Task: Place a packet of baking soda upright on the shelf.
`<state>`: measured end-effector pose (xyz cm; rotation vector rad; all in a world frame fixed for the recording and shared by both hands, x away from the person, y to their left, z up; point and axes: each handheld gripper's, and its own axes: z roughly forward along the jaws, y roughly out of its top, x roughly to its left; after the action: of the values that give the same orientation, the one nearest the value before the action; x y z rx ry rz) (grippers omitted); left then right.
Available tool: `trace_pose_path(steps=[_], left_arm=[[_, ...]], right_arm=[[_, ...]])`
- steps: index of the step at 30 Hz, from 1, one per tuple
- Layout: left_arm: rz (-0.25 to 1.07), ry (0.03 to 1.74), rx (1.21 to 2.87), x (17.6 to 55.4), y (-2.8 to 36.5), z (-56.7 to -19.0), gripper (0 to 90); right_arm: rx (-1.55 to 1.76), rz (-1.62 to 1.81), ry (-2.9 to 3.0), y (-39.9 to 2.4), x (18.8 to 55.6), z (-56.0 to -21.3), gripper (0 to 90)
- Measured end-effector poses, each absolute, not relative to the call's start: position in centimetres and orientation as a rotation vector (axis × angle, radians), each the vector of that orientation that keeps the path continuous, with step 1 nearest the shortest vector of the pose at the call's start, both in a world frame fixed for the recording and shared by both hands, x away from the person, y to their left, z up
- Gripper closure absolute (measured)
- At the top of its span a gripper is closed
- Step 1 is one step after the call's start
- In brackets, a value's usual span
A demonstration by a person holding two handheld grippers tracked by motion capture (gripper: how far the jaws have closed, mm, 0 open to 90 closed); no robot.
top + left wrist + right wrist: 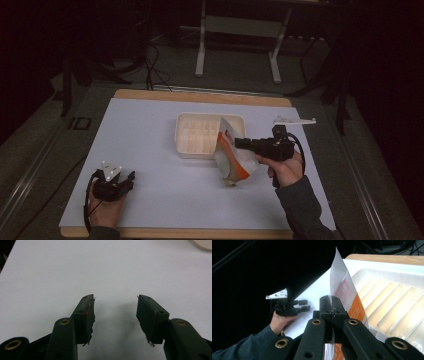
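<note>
Right gripper [239, 143] held level, pointing left across the table [150, 145], wrist bent up from a sleeved forearm at the lower right. Jaws clamped on the top edge of a white-and-orange pouch [232, 160]; seen edge-on in the right gripper view [342, 293]. Pouch tilted, hanging by the front right corner of the cream tray [192, 134]. Left gripper [127, 179] resting low near the front left edge, cupped from below, jaws spread wide over bare tabletop.

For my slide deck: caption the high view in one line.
Right gripper pinches a white-and-orange pouch beside the cream tray; left gripper rests open on the white table.
</note>
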<state>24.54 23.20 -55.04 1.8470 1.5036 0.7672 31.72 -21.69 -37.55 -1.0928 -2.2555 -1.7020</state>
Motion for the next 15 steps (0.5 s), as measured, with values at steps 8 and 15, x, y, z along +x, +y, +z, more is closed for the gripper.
trace_pose_path(steps=[8, 15], left_arm=[[0.766, 1.504, 1.847, 24.5, 23.2, -55.0, 48.1], [0.765, 1.505, 1.846, 24.5, 23.2, -55.0, 48.1]], right_arm=[[-1.134, -1.734, -2.252, -21.9, 32.2, -37.0, 90.0], [-1.169, -1.754, -2.244, -22.2, 32.5, -36.5, 90.0]])
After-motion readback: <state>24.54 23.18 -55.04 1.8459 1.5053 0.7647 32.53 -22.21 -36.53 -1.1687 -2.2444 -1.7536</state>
